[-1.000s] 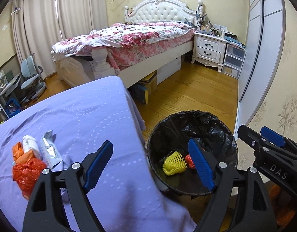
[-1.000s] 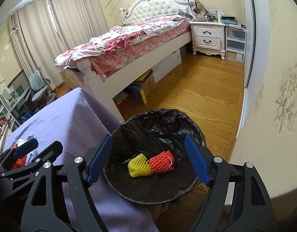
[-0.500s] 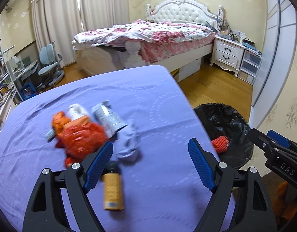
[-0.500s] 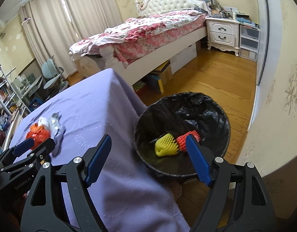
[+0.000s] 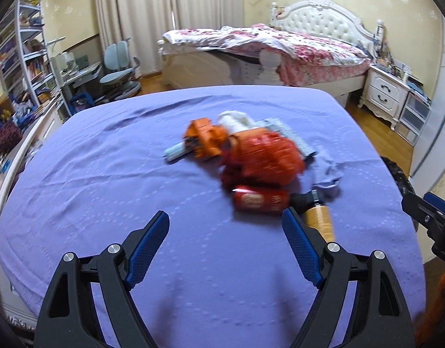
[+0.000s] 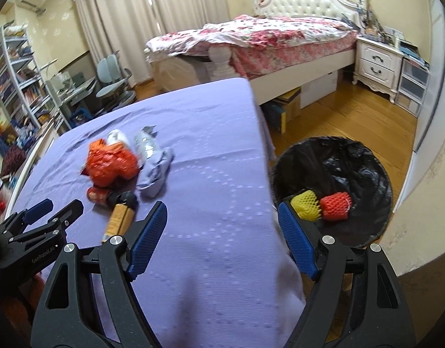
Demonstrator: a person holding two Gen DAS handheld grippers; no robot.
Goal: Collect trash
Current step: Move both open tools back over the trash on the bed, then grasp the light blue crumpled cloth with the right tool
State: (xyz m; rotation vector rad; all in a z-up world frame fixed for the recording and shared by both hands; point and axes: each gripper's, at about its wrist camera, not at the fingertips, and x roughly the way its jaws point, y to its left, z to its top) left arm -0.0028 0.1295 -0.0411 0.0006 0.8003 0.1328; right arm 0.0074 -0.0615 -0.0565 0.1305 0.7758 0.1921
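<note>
A heap of trash lies on the purple cloth-covered table (image 5: 106, 203): an orange plastic bag (image 5: 266, 156), a red can (image 5: 260, 200), an amber bottle with a black cap (image 5: 318, 214), a crumpled purple cloth (image 5: 327, 174) and a silver wrapper (image 6: 145, 143). My left gripper (image 5: 225, 237) hangs open over the table just short of the can, nothing between its fingers. My right gripper (image 6: 221, 229) is open above the table's right edge. The black-lined bin (image 6: 332, 185) on the floor holds a yellow foam net (image 6: 305, 204) and a red foam net (image 6: 337, 206).
A bed (image 5: 280, 46) with a floral quilt stands beyond the table, a white nightstand (image 5: 385, 92) to its right. A desk chair (image 5: 118, 69) and shelves (image 5: 22, 58) fill the left. Wooden floor (image 6: 353, 119) lies between bed and bin.
Both grippers have swung left, away from the bin and over the table. The trash heap has come to the middle of the left wrist view, and the bin has slid to the right.
</note>
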